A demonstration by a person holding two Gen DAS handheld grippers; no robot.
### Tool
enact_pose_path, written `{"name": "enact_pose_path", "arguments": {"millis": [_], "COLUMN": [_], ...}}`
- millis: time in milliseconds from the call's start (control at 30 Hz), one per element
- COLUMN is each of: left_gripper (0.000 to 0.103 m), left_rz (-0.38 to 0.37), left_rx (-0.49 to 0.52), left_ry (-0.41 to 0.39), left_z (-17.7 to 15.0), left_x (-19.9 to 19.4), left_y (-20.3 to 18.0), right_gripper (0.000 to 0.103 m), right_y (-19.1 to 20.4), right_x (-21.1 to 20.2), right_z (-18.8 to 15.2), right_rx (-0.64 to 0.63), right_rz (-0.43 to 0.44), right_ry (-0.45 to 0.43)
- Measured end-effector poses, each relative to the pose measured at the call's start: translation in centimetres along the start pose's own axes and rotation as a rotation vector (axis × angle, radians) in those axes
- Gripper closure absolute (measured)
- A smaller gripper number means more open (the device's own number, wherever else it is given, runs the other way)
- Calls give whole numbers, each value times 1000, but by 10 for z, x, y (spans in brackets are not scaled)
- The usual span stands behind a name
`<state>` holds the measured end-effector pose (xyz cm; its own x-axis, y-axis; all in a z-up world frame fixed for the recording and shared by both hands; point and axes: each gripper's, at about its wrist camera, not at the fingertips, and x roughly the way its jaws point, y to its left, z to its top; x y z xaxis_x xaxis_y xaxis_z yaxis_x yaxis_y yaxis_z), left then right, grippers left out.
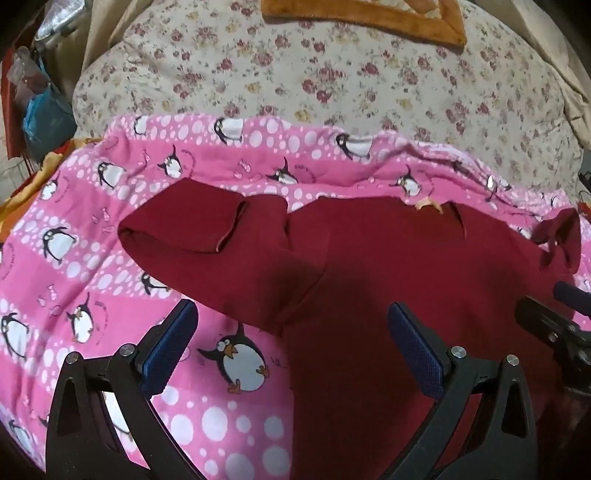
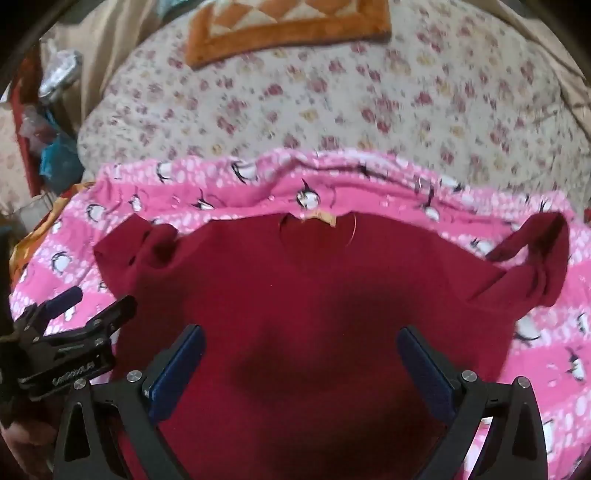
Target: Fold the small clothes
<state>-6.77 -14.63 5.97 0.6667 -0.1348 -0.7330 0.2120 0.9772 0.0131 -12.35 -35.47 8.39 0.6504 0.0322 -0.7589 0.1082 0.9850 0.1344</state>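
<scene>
The dark red knit child's sweater (image 1: 388, 295) is spread centre-frame on the pink penguin-print blanket (image 1: 92, 258) — neckline toward the top. Left gripper (image 1: 291, 347) and right gripper (image 2: 301, 365) are held above it, jaws apart, empty — the folded left sleeve (image 1: 207, 236) is nearer the left.

You have a dark red shirt (image 1: 388, 266) of soft, matt knit cloth, slightly fuzzy, with a stitched cuff hem. Under it lies a pink blanket (image 1: 92, 266) of printed cloth, matt, lightly napped and wrinkled along its far edge. Beyond that, a floral quilt (image 1: 332, 74) of matt cotton-like cloth. The orange mat (image 2: 288, 26) looks plush, with short pile. Your left gripper (image 1: 293, 345) and right gripper (image 2: 301, 369) look like black matt plastic with shiny metal pins; their blue pads (image 1: 417, 350) have a fine, rough grid texture.
</scene>
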Motion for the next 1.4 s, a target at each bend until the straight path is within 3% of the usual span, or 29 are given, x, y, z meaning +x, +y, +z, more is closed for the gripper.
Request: {"name": "enact_pose_path", "arguments": {"millis": [167,300,1033,1133,1233,1400], "left_gripper": [1,1,1,1,1,1], "left_rz": [-2,9,22,12,2,-13], "left_rx": [-13,-32,-27,-23,-24,-40], "left_ry": [11,12,20,12,-9,-34], "left_z": [-1,-1,-4,-4,-4,-4], "left_x": [6,10,13,9,2,-10], "left_y": [6,8,5,3,1,3], "right_gripper": [0,0,0,0,0,0], "right_y": [-10,-3,-2,-3,-1,11], "right_x": [30,46,67,62,38,13], "right_z": [-2,-18,-23,-22,-18,-5], "right_rx": [42,18,-18,-10,1,-37], "right_rz": [13,-38,-71,-68,-63,-115], "right_ry": [27,-7,126,110,30,-38]}}
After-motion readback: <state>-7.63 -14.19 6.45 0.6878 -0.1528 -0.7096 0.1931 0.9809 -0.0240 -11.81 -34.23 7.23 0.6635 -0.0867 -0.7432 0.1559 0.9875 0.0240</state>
